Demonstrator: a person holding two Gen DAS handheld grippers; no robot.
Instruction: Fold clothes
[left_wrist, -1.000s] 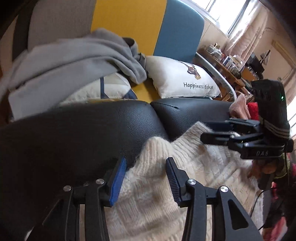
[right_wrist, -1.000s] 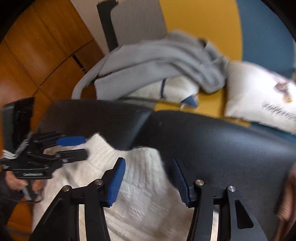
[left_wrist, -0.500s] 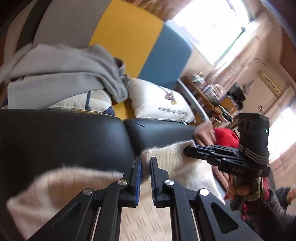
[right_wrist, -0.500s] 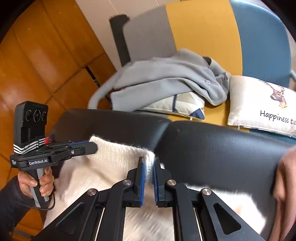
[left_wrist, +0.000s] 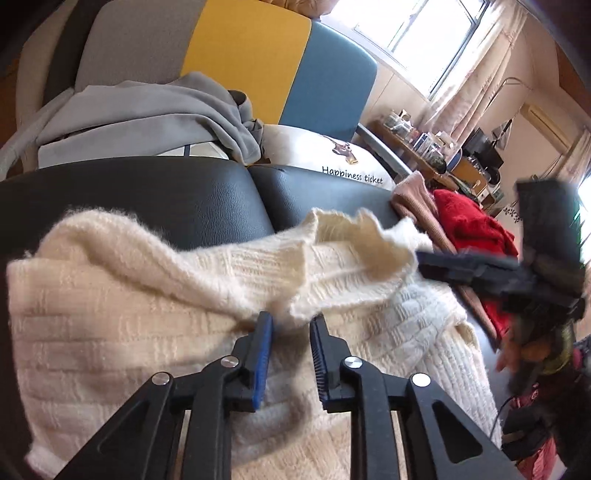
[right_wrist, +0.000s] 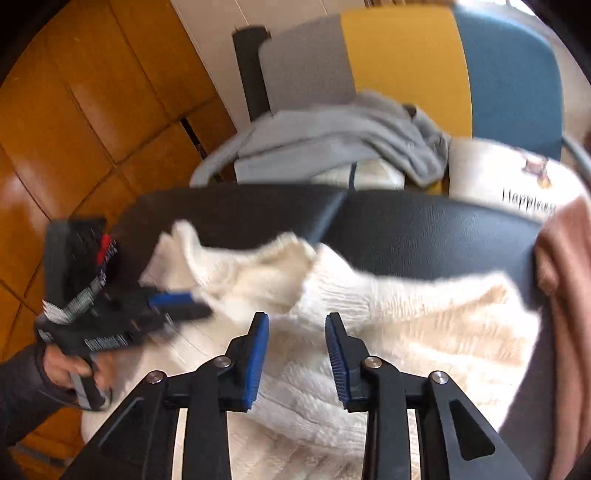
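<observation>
A cream knit sweater (left_wrist: 155, 332) lies on the black leather seat (left_wrist: 166, 195), its far edge folded back toward me in a loose ridge. My left gripper (left_wrist: 291, 326) is open, its tips just short of that folded edge, with nothing clamped. In the left wrist view, my right gripper (left_wrist: 424, 260) is blurred beside the fold's right end. In the right wrist view, the sweater (right_wrist: 424, 332) spreads below my open right gripper (right_wrist: 297, 323), which holds nothing. My left gripper (right_wrist: 184, 304) shows blurred at the left, over the sweater's left side, held by a hand (right_wrist: 70, 369).
A grey hoodie (left_wrist: 147, 114) and two white pillows (left_wrist: 332, 158) lie on the sofa behind the seat. Pink cloth (left_wrist: 417, 199) and red cloth (left_wrist: 469, 229) are piled at the seat's right end. Wooden panelling (right_wrist: 74, 110) stands to the left, and a cluttered desk (left_wrist: 436, 147) at the far right.
Half a second ago both grippers were shut on the sweater's far edge. They have since drawn it toward me, folding it over, and both have opened and let go.
</observation>
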